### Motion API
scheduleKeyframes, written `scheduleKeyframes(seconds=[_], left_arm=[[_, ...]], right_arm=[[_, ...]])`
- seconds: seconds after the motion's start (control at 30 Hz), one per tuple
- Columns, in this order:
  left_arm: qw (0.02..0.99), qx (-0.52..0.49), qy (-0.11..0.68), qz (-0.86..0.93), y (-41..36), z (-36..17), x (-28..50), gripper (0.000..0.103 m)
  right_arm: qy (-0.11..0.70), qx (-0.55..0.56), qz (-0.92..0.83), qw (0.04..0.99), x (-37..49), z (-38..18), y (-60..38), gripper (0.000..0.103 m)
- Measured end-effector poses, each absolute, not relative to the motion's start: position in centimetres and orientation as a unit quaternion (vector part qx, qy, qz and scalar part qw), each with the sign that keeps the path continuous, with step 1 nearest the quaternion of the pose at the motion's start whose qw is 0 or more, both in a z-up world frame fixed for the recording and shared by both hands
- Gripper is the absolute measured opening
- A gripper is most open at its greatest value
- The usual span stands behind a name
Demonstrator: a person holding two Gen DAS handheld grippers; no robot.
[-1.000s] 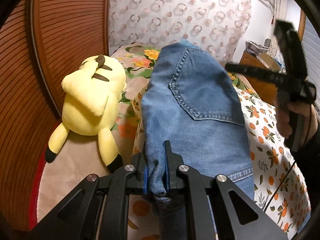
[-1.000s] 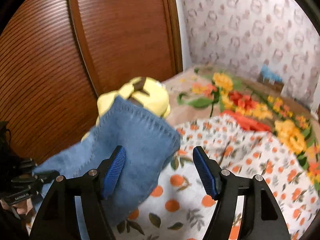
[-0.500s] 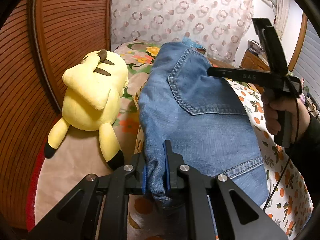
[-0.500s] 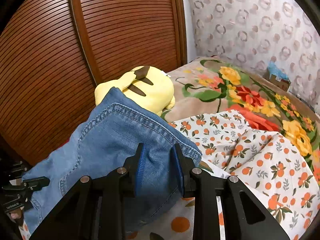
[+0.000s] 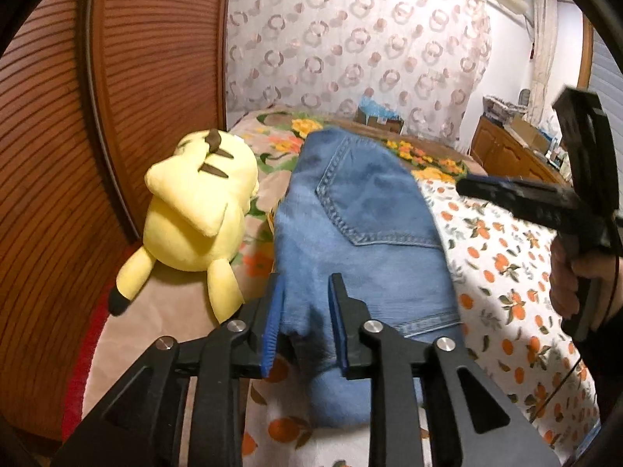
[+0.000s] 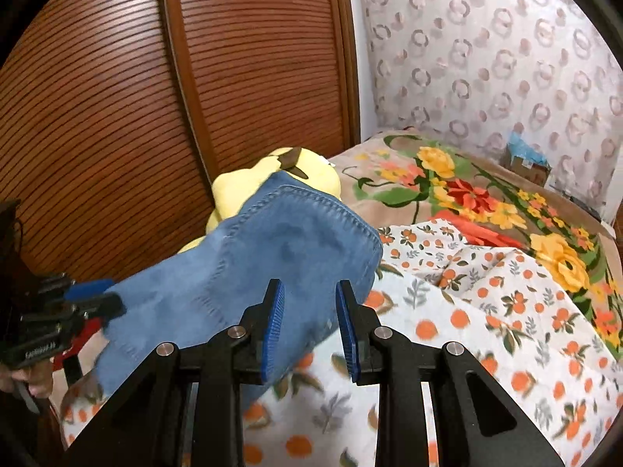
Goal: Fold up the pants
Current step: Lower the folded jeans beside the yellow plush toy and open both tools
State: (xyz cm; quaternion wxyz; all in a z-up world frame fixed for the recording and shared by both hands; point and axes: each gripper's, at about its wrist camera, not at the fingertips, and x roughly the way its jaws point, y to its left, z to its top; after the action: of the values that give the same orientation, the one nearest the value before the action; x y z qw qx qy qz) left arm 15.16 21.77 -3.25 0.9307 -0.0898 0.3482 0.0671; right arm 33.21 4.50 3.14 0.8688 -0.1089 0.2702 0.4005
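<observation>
Folded blue jeans [image 5: 362, 241] lie on an orange-print sheet [image 5: 506, 272], back pocket up. My left gripper [image 5: 305, 278] is at their near end. Its jaws are opening, with the denim edge loose between the pads and a gap on the right side. My right gripper [image 6: 308, 283] has its jaws slightly apart, and the jeans [image 6: 272, 249] show through them, lying smooth and unpinched. In the left wrist view the right gripper [image 5: 467, 186] hangs just right of the jeans' far edge, clear of the cloth, held by a person's hand [image 5: 564, 284].
A yellow plush toy [image 5: 194, 210] lies just left of the jeans, against a slatted wooden door [image 5: 58, 155]. A flowered blanket [image 6: 467, 194] covers the far bed, with a small cardboard box [image 6: 525, 159] by the curtain. A wooden cabinet [image 5: 506, 148] stands far right.
My left jaws, clamped on the jeans' near edge before, have parted and drawn back and up. My right gripper narrowed from wide onto the far edge, then pulled away to the right.
</observation>
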Motion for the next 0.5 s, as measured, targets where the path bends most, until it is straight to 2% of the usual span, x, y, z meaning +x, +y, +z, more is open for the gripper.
scheduleKeyframes(seconds=[0.13, 0.17, 0.33, 0.43, 0.5], left_arm=[[0.939, -0.077, 0.328, 0.063, 20.5, -1.6, 13.8, 0.042], [0.941, -0.075, 0.324, 0.062, 20.3, -1.3, 13.5, 0.048], [0.947, -0.060, 0.312, 0.048, 18.4, 0.1, 12.6, 0.050], [0.949, -0.050, 0.309, 0.040, 17.3, 0.5, 12.1, 0.057], [0.951, -0.044, 0.303, 0.033, 16.5, 0.9, 11.8, 0.069]], right_arm=[[0.255, -0.109, 0.400, 0.874, 30.2, 4.0, 2.3, 0.028], [0.251, -0.109, 0.399, 0.875, 29.5, 4.2, 1.7, 0.028], [0.238, -0.109, 0.398, 0.879, 26.6, 4.9, -0.5, 0.028], [0.231, -0.107, 0.395, 0.883, 25.0, 5.2, -1.8, 0.028], [0.227, -0.104, 0.394, 0.885, 24.0, 5.4, -2.7, 0.028]])
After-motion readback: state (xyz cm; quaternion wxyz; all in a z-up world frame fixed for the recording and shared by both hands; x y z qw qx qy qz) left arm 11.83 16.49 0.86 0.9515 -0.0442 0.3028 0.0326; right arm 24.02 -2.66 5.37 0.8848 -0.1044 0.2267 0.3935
